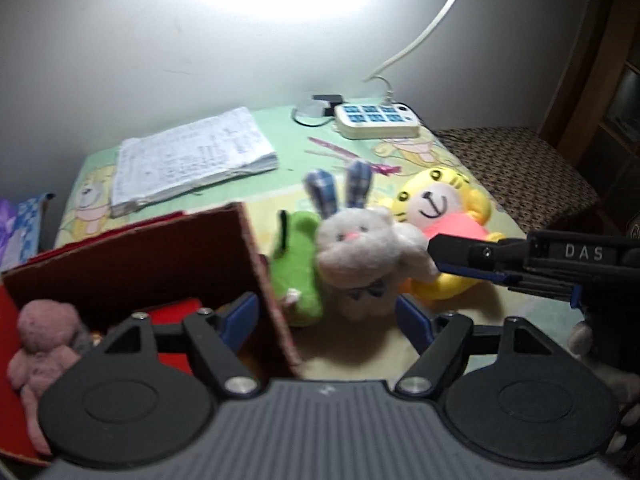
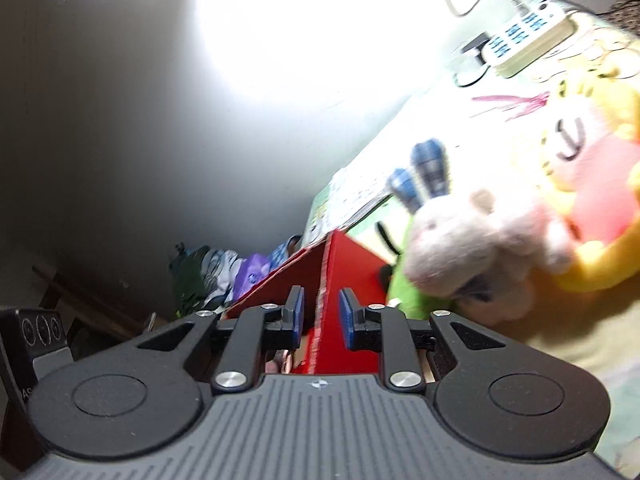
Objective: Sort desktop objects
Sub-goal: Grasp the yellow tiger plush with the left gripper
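Red box open, pink teddy inside — grey rabbit, green, tiger plush beside.

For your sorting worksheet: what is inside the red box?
Inside the red box lies a pink plush toy. The left gripper covers the rest of the floor.

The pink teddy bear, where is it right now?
In the left wrist view the pink teddy bear lies at the lower left, inside the red cardboard box, apart from the toys on the table.
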Demonstrator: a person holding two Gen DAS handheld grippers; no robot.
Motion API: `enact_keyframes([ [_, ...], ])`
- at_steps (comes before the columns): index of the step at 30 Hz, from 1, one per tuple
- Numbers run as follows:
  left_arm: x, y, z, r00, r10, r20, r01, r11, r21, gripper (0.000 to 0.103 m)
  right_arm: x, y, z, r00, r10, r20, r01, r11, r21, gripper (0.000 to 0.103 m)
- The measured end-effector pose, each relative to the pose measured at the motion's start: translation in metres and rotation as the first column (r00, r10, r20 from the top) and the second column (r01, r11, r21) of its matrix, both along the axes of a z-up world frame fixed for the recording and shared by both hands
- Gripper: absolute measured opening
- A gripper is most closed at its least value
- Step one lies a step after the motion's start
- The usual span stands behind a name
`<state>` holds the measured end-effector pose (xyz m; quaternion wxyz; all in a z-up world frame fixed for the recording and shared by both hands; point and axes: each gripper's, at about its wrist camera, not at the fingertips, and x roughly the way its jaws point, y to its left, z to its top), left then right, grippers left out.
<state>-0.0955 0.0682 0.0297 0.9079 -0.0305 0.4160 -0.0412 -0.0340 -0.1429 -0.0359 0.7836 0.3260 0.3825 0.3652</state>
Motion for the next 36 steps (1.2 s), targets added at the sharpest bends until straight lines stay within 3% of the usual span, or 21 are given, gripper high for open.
enact_keyframes([
  [6, 0.045, -0.049, -0.045, 0.986, -0.111, -0.122, 0.085, 0.976, -0.201, 0.079, 0.011, -0.088, -0.017, 0.978, -0.207, -0.042, 0.203, 0.977, -0.069, 0.027],
  [11, 0.066, -0.084, -0.071, 0.978, -0.129, -0.162, 0.091, 0.970, -0.223, 0.079, 0.034, -0.126, -0.031, 0.948, -0.313, -0.050, 0.300, 0.937, -0.179, 0.030],
  [13, 0.071, -0.089, -0.077, 0.977, -0.128, -0.173, 0.088, 0.971, -0.224, 0.079, 0.045, -0.130, -0.037, 0.949, -0.310, -0.059, 0.293, 0.935, -0.200, 0.031],
  [17, 0.078, -0.088, -0.084, 0.974, -0.111, -0.199, 0.067, 0.974, -0.215, 0.079, 0.070, -0.122, -0.054, 0.960, -0.271, -0.075, 0.247, 0.939, -0.240, 0.046],
  [19, 0.079, -0.084, -0.087, 0.973, -0.094, -0.212, 0.048, 0.976, -0.214, 0.079, 0.084, -0.116, -0.062, 0.962, -0.258, -0.090, 0.229, 0.940, -0.252, 0.047],
  [23, 0.077, -0.078, -0.089, 0.973, -0.057, -0.226, 0.010, 0.979, -0.203, 0.079, 0.106, -0.105, -0.080, 0.968, -0.216, -0.131, 0.183, 0.957, -0.226, 0.061],
  [26, 0.076, -0.075, -0.089, 0.973, -0.035, -0.228, -0.010, 0.981, -0.195, 0.079, 0.114, -0.097, -0.087, 0.970, -0.177, -0.168, 0.146, 0.973, -0.181, 0.066],
  [29, 0.074, -0.073, -0.089, 0.973, -0.024, -0.230, -0.022, 0.980, -0.196, 0.079, 0.115, -0.090, -0.095, 0.971, -0.102, -0.216, 0.080, 0.991, -0.107, 0.059],
  [33, 0.070, -0.076, -0.088, 0.972, -0.044, -0.230, -0.004, 0.979, -0.206, 0.079, 0.104, -0.099, -0.093, 0.966, -0.100, -0.237, 0.084, 0.993, -0.079, 0.049],
  [36, 0.063, -0.081, -0.088, 0.970, -0.087, -0.227, 0.034, 0.973, -0.229, 0.079, 0.088, -0.114, -0.092, 0.958, -0.090, -0.274, 0.079, 0.996, -0.051, 0.048],
])
